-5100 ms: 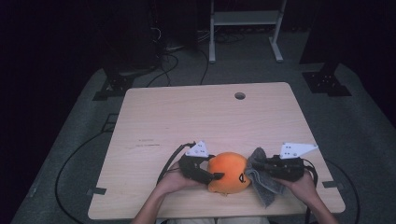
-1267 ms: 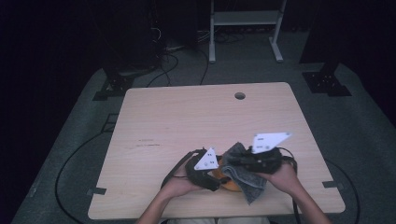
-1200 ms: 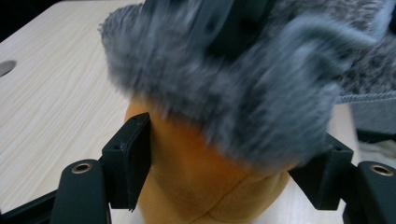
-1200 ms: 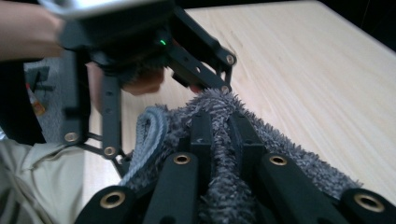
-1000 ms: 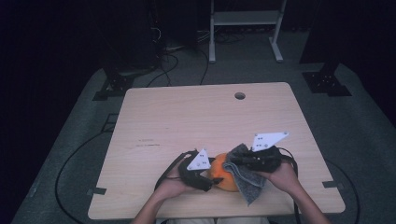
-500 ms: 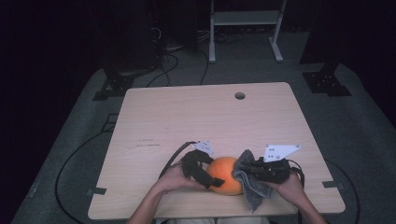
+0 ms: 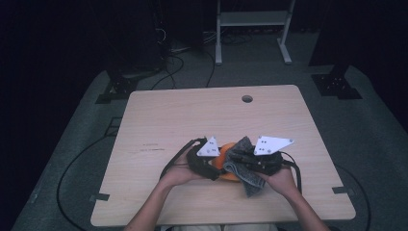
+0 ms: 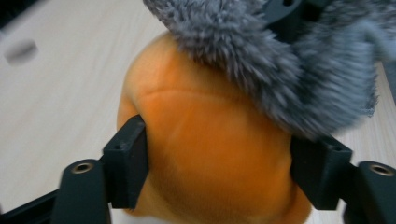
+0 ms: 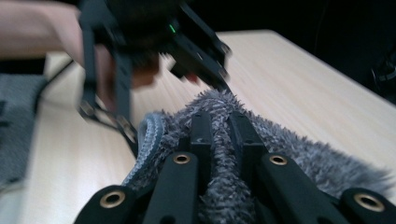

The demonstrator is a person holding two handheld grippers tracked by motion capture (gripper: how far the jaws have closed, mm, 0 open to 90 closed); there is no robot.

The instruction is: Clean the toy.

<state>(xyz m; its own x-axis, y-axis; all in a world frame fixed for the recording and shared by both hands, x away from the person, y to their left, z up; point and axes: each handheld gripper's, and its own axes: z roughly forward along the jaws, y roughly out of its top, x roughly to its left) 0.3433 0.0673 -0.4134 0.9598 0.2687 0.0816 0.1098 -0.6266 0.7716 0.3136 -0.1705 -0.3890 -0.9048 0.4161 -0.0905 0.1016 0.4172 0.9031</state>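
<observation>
The work in hand looks like wiping an orange ball (image 7: 230, 166) with a grey fluffy cloth (image 7: 244, 166). To do it well, the left gripper (image 8: 219, 163) should keep the ball from rolling while the right gripper (image 9: 219, 121) drags the cloth across the top with light pressure, so the pile brushes the skin without pushing the ball out of the hold.

In the left gripper view the two black jaws stand on either side of the ball, low in the frame. They have just been closing on it, and the left one seems pressed into the soft surface, though blur makes the right side less certain. In the right gripper view the jaws are nearly together, clamped on a fold of the cloth at lower centre.

The ball sits on the table (image 7: 192, 110), in the lower middle of the high view, between the two hands and mostly hidden by them. It is a matte orange, rounded, with a faint curved seam near its top, and looks soft. The cloth drapes over its upper right in the left gripper view, touching it.
</observation>
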